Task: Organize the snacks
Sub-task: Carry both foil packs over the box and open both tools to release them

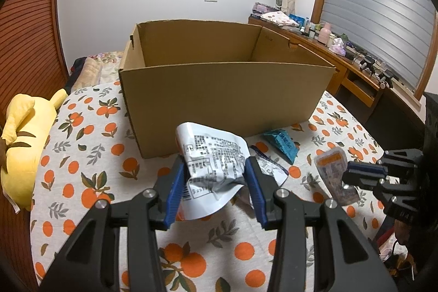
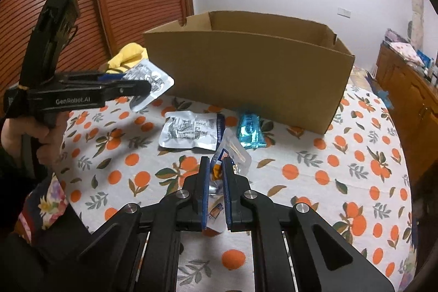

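My left gripper (image 1: 215, 159) is shut on a crumpled silver snack packet (image 1: 213, 155) with black print, held above the table in front of the open cardboard box (image 1: 227, 95). From the right wrist view, the left gripper (image 2: 137, 82) holds that silver packet (image 2: 156, 81) up at the left of the box (image 2: 246, 73). My right gripper (image 2: 215, 160) is shut on a clear pouch (image 2: 239, 156) with an orange label, low over the cloth. The left wrist view shows this pouch (image 1: 332, 177) in the right gripper (image 1: 345, 179). A second silver packet (image 2: 191, 132) and a teal packet (image 2: 250, 130) lie before the box.
The round table (image 2: 328, 168) wears a cloth printed with oranges. A yellow plush toy (image 1: 24, 149) lies off its left edge. A wooden desk (image 1: 356, 67) crowded with small items runs along the right wall. A person's hand (image 2: 46, 133) grips the left tool.
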Demonstrator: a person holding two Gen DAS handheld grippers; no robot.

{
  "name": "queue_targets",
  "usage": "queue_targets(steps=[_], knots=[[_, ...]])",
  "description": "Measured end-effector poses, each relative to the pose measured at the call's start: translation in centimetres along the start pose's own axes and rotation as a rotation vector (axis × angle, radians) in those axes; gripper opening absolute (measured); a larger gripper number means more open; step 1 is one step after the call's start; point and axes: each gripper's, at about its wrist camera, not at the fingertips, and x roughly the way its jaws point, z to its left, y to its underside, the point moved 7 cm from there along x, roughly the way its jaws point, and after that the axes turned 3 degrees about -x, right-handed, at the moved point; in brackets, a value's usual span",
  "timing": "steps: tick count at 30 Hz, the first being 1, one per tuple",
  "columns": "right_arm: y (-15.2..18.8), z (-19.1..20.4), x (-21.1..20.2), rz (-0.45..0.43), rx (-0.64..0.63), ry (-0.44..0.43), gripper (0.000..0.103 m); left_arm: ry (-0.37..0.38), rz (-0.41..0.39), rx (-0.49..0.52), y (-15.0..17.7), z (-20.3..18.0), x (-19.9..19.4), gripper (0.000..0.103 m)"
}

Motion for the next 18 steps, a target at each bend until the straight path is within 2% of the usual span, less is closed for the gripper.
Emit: queue_targets(steps=[8, 18], knots=[[-3.3, -0.1, -2.2, -0.076, -0.046, 0.023, 0.006, 0.031, -0.039, 0.021, -2.1, -1.4, -1.4, 0.042], [-9.3, -1.4, -4.7, -0.181, -0.119, 0.066, 0.006, 0.056, -0.12, 0.081, -7.9, -3.5, -3.5, 0.042]])
